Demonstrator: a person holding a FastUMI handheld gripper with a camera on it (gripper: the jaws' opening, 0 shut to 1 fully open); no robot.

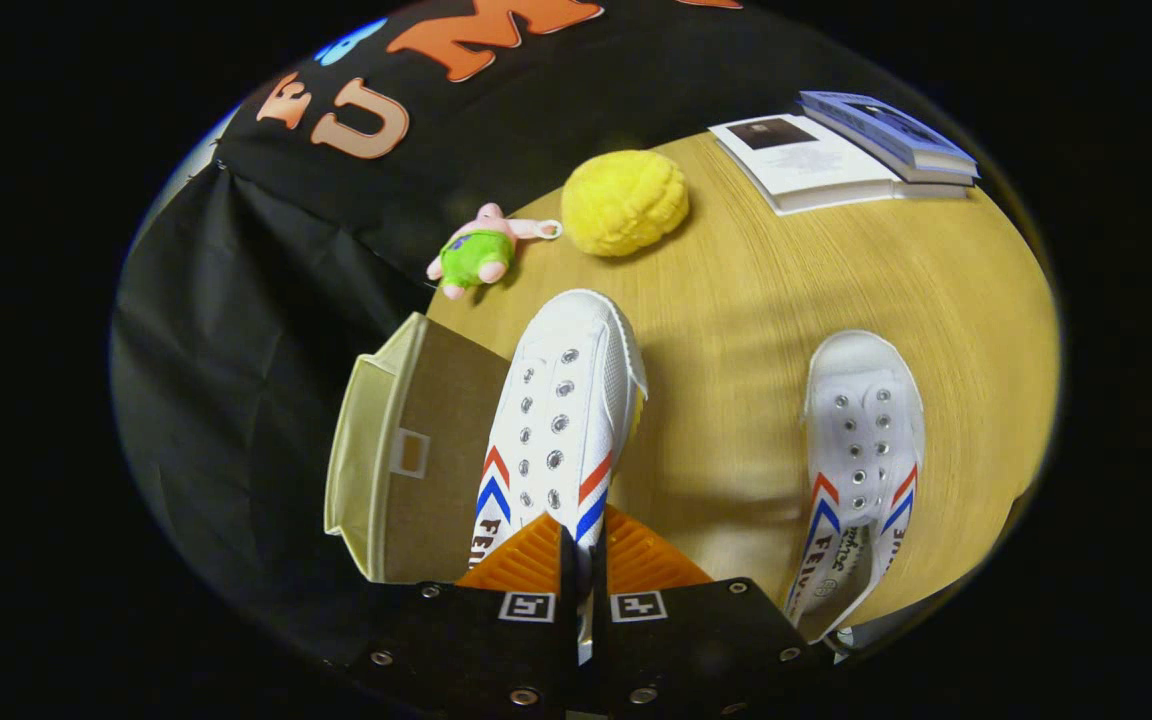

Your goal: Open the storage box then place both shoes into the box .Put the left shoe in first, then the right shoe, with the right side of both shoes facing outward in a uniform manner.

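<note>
White canvas sneaker with red and blue chevrons (pixel 561 420) is being pinched at its collar by the gripper (pixel 582 555), fingers pressed together on it; next comes lowering it into the beige fabric storage box (pixel 406 450) beside it.

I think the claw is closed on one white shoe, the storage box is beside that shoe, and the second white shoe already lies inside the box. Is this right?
Not fully. The gripper view shows the claw closed on one white shoe beside the storage box, but the second white shoe lies on the wooden table, not inside the box.
</note>
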